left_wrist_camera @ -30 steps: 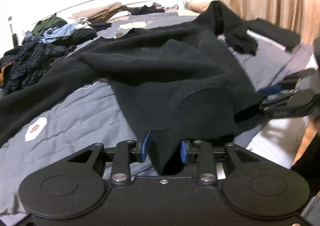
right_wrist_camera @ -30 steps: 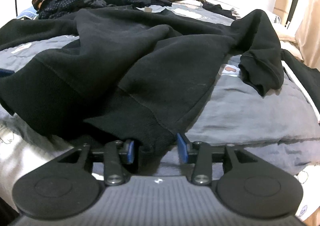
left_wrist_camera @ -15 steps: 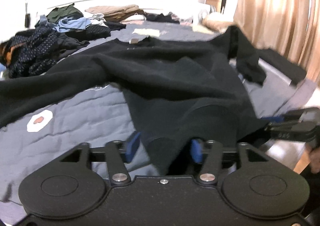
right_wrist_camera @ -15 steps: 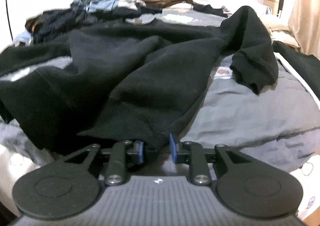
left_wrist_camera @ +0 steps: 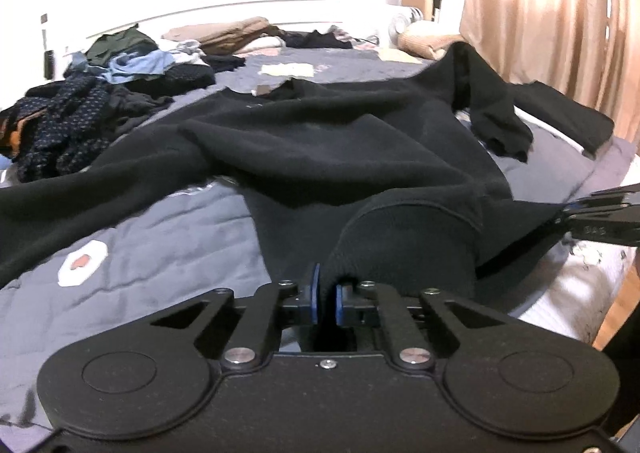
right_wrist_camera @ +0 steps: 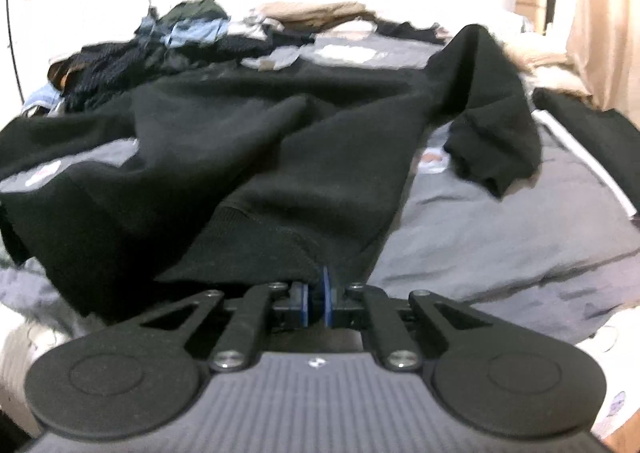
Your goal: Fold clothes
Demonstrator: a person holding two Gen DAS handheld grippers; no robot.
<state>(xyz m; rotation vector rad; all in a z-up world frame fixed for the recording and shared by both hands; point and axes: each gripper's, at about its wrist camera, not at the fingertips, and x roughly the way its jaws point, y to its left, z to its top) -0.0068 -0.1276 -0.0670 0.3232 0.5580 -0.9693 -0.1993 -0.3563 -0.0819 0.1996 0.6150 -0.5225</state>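
The left gripper [left_wrist_camera: 326, 299] is seen pinched on the ribbed hem of the black sweater [left_wrist_camera: 340, 141]; its blue pads [left_wrist_camera: 315, 293] have just been drawn together, and dark cloth is squeezed between them and bulges up at one o'clock. The right gripper [right_wrist_camera: 316, 303] is likewise clamped on the hem, its pads [right_wrist_camera: 327, 293] just brought in tight with a fold of the sweater [right_wrist_camera: 280, 141] caught in the narrow gap. In the left view the right gripper [left_wrist_camera: 600, 223] is spotted at three o'clock, the hem stretched taut between the two tools.

Outward from the pinches, the sweater is spread, rumpled, across the grey bedspread [left_wrist_camera: 168, 237], its collar lying far off at twelve o'clock. One sleeve [left_wrist_camera: 492, 101] is humped up at one o'clock, its cuff drooping onto the spread; the other sleeve is trailed away toward nine o'clock. A white patch [left_wrist_camera: 82, 263] on the bedspread is shown at nine o'clock, clear of the cloth.

Further out, a heap of clothes [left_wrist_camera: 100, 93] is piled at ten to eleven o'clock, with tan folded items [left_wrist_camera: 232, 37] at twelve. A dark folded garment [left_wrist_camera: 564, 113] is laid at two o'clock, and peach curtains [left_wrist_camera: 560, 13] are hung behind it.
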